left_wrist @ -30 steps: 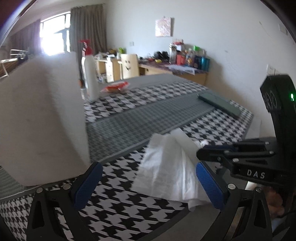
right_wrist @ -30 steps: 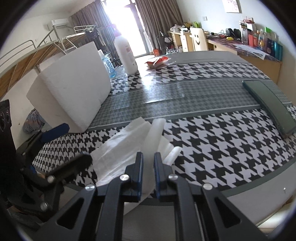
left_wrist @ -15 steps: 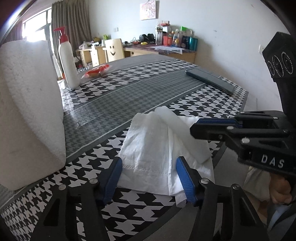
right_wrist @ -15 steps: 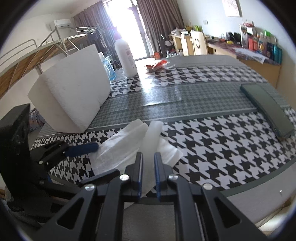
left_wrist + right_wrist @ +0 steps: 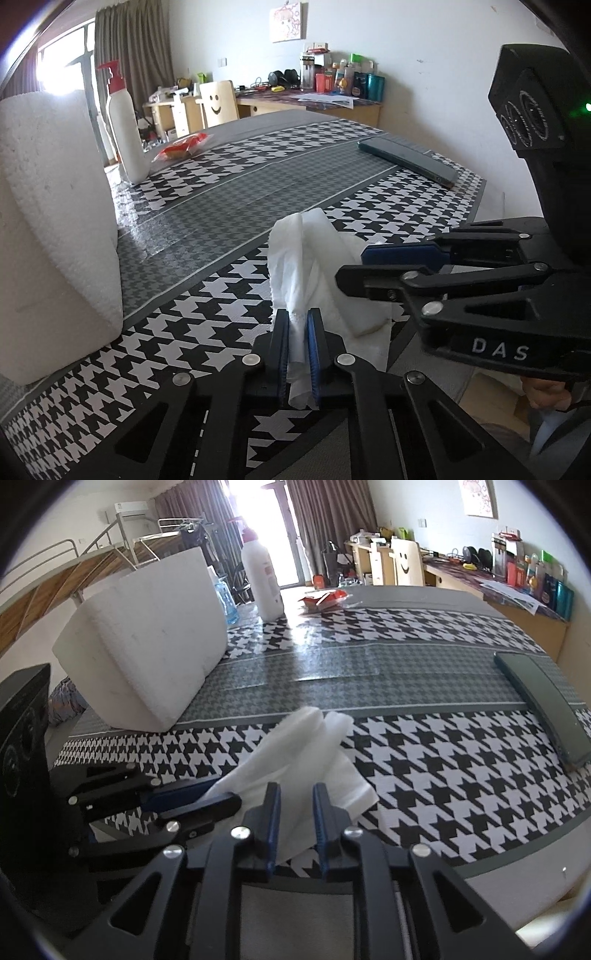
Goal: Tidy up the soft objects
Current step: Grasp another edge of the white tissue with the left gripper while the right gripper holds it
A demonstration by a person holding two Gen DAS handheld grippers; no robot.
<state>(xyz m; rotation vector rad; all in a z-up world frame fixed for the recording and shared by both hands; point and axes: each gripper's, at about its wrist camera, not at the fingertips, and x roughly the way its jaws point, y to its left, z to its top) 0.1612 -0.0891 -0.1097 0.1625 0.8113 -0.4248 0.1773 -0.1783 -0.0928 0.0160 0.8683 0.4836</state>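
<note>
A white tissue (image 5: 303, 258) lies near the front edge of the houndstooth table (image 5: 443, 775). My left gripper (image 5: 297, 317) is closing, and its blue pads pinch the tissue's near edge, which bunches up into a ridge. In the right wrist view the tissue (image 5: 317, 746) runs between the fingers of my right gripper (image 5: 295, 794). Those jaws are opening, with a gap showing beside each pad. The right gripper (image 5: 351, 264) reaches in from the right in the left wrist view, and the left gripper (image 5: 225, 792) comes in from the left in the right wrist view.
A big white foam block (image 5: 147, 657) stands on the table's left side. Behind it are a white pump bottle (image 5: 123, 129) with a red top and a red packet (image 5: 183, 146). A flat dark green case (image 5: 539, 705) lies at the right edge.
The left jaws went from wide apart to closed on the tissue, gathering it into a raised fold. The right jaws, pressed together before, have parted a little.
</note>
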